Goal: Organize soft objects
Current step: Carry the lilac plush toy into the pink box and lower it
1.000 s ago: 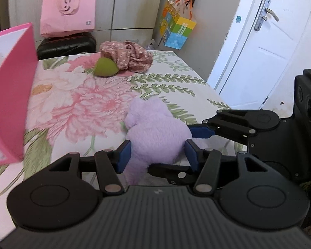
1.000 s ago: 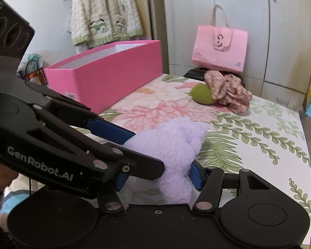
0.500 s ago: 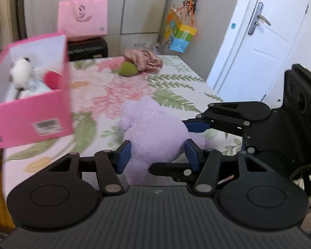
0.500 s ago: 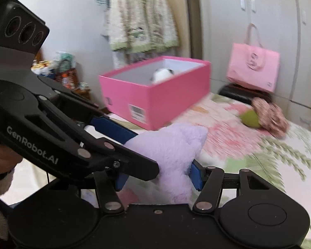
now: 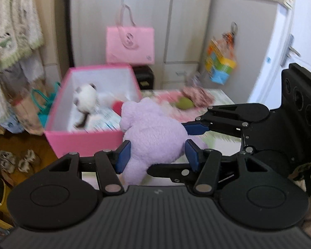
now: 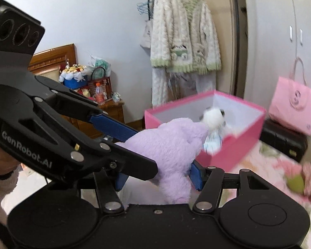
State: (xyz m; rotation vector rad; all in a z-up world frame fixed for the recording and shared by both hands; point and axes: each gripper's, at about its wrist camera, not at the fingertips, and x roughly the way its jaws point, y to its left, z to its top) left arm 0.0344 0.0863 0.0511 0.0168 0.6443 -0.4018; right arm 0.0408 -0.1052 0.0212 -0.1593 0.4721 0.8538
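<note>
Both grippers clamp the same lilac plush toy (image 5: 155,133) and hold it in the air. The left gripper (image 5: 158,154) has its blue pads pressed into the toy's lower body from either side, its jaws only partly open around the fur. The right gripper (image 6: 158,177) grips the toy from the other direction, its jaws a little wider, with the plush squeezed between its pads and one soft limb hanging down between them. In the left wrist view the right gripper's arm crosses in from the right edge, one blue finger touching the toy's flank.

The toy hangs just in front of the near right corner of an open pink box (image 5: 87,140), overlapping its rim in both views. Inside the box lie a white plush animal with dark patches (image 5: 86,98) and something red (image 5: 117,105) against the right wall.

Beyond the toy, on the floral bedspread (image 6: 257,166), a green ball-shaped cushion (image 5: 184,103) lies touching a crumpled pink patterned cloth (image 5: 198,94) near the far edge. A pink tote bag (image 5: 130,44) stands on a black case (image 6: 284,140) against the wardrobe behind. A fluffy cream cardigan (image 6: 185,39) hangs at the wall.
</note>
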